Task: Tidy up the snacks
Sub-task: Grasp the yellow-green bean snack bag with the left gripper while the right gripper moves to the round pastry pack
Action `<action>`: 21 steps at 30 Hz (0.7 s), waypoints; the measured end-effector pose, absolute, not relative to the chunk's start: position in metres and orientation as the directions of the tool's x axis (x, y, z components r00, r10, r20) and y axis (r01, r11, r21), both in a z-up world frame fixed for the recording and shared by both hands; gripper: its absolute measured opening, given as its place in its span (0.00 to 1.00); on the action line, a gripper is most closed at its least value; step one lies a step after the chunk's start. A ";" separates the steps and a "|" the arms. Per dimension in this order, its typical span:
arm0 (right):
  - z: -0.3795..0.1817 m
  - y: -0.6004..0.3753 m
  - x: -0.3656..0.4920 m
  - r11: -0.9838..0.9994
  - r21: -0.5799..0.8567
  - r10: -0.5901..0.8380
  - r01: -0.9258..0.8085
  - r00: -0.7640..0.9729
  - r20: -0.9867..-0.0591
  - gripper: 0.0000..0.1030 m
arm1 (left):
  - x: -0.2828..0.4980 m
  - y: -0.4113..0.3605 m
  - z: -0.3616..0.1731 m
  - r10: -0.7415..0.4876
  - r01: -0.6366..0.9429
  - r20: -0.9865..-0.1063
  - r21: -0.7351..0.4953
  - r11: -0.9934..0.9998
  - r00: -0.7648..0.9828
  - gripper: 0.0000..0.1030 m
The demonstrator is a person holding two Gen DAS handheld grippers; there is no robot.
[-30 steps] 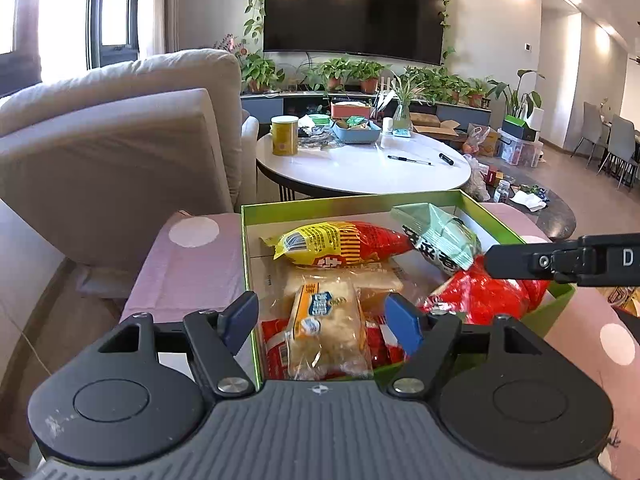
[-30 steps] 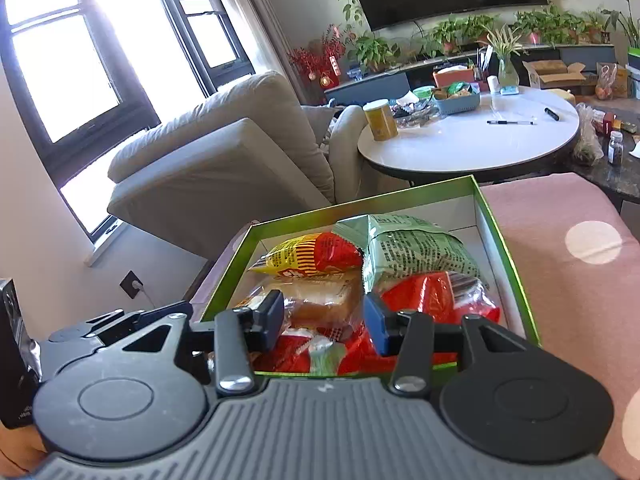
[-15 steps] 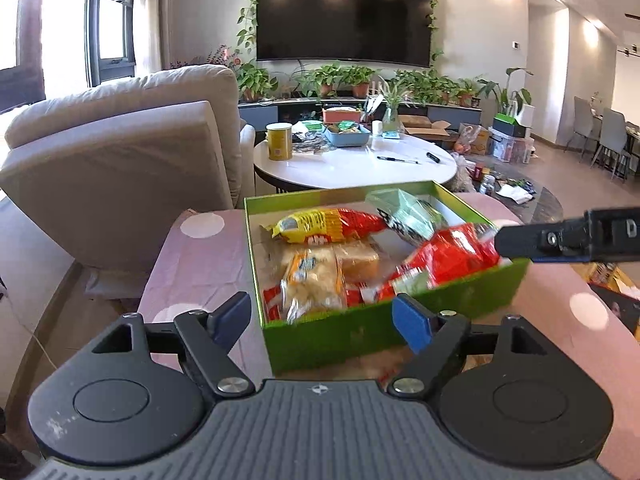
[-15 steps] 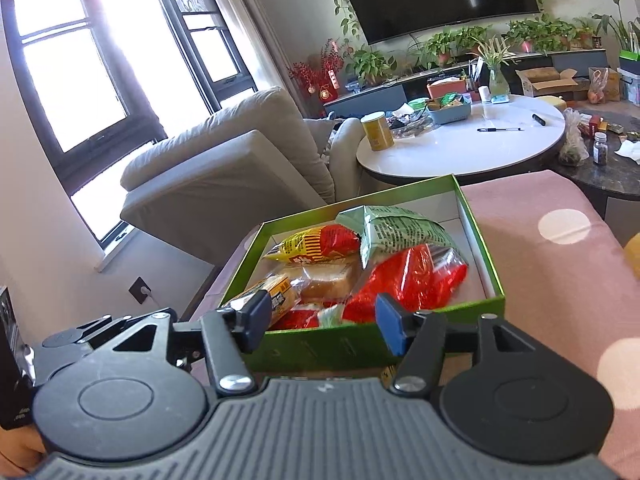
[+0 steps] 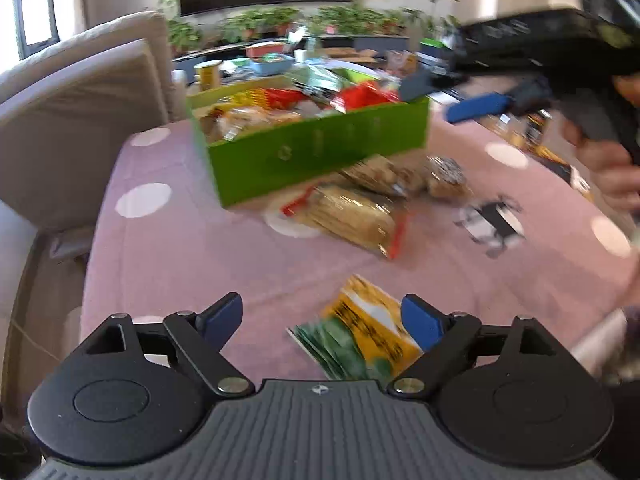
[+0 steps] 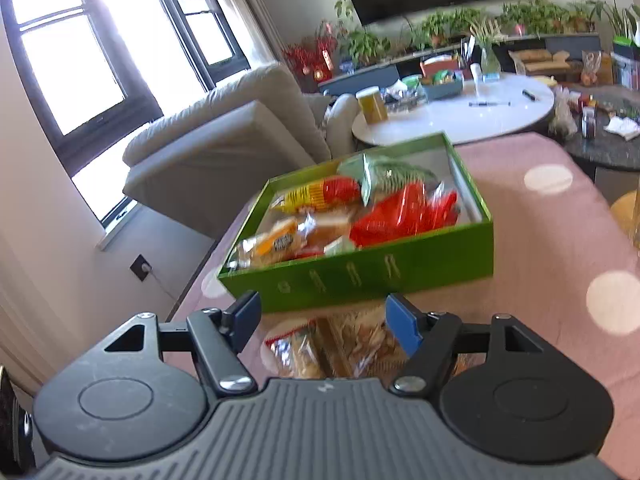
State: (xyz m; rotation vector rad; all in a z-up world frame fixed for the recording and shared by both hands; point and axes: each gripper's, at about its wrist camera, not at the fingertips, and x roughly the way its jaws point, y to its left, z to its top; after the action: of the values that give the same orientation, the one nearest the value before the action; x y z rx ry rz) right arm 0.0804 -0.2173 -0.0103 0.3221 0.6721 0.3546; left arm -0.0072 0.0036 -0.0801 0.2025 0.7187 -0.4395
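A green box [image 5: 320, 152] [image 6: 360, 272] holding several snack packs stands on the pink dotted tablecloth [image 5: 180, 248]. In front of it lie loose packs: a clear cracker pack [image 5: 352, 216] [image 6: 340, 344], a yellow-green bag [image 5: 360, 340], a brown pack [image 5: 444, 178] and a black-white pack [image 5: 492, 224]. My left gripper [image 5: 322, 320] is open and empty just above the yellow-green bag. My right gripper [image 6: 324, 320] is open and empty above the cracker pack; it also shows in the left wrist view [image 5: 476, 106], right of the box.
A beige sofa [image 6: 224, 140] stands left of the table. A round white table [image 6: 460, 116] with a yellow can [image 6: 372, 104] and clutter is behind the box. The tablecloth's left edge [image 5: 92, 248] drops off to the floor.
Both grippers have pulled back and away from the box. The loose packs in front of the box have come into view. The left view is motion-blurred.
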 end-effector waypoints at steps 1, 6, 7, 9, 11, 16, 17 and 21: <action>-0.012 -0.216 0.080 0.893 0.397 0.415 -0.210 0.723 -0.552 0.59 | -0.012 0.001 -0.081 -0.322 0.470 -0.677 0.041 0.882 0.662 0.83; -0.013 -0.208 0.073 0.901 0.377 0.409 -0.217 0.716 -0.566 0.59 | -0.015 -0.010 -0.095 -0.334 0.525 -0.696 0.073 0.848 0.636 0.83; -0.013 -0.207 0.073 0.901 0.374 0.409 -0.219 0.715 -0.567 0.60 | -0.013 -0.012 -0.098 -0.329 0.526 -0.701 0.078 0.847 0.633 0.83; -0.013 -0.205 0.071 0.903 0.367 0.408 -0.224 0.713 -0.570 0.60 | -0.010 -0.014 -0.103 -0.319 0.524 -0.704 0.088 0.847 0.634 0.83; -0.014 -0.203 0.070 0.904 0.362 0.409 -0.229 0.711 -0.572 0.61 | -0.005 -0.017 -0.106 -0.324 0.527 -0.703 0.085 0.846 0.633 0.83; -0.018 -0.204 0.073 0.906 0.362 0.404 -0.220 0.703 -0.585 0.61 | 0.010 -0.015 -0.109 -0.328 0.499 -0.710 0.039 0.866 0.624 0.69; -0.019 -0.204 0.074 0.906 0.363 0.402 -0.215 0.702 -0.588 0.61 | 0.013 -0.013 -0.109 -0.330 0.487 -0.711 0.020 0.873 0.621 0.66; -0.022 -0.206 0.076 0.907 0.368 0.399 -0.204 0.695 -0.598 0.61 | 0.020 -0.005 -0.108 -0.280 0.419 -0.708 0.024 0.908 0.648 0.64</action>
State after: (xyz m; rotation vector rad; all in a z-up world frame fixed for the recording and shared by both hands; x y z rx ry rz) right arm 0.0758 -0.2060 -0.0221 0.2837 0.7285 0.3417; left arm 0.0203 -0.0053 -0.1080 0.1926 0.7694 -0.4004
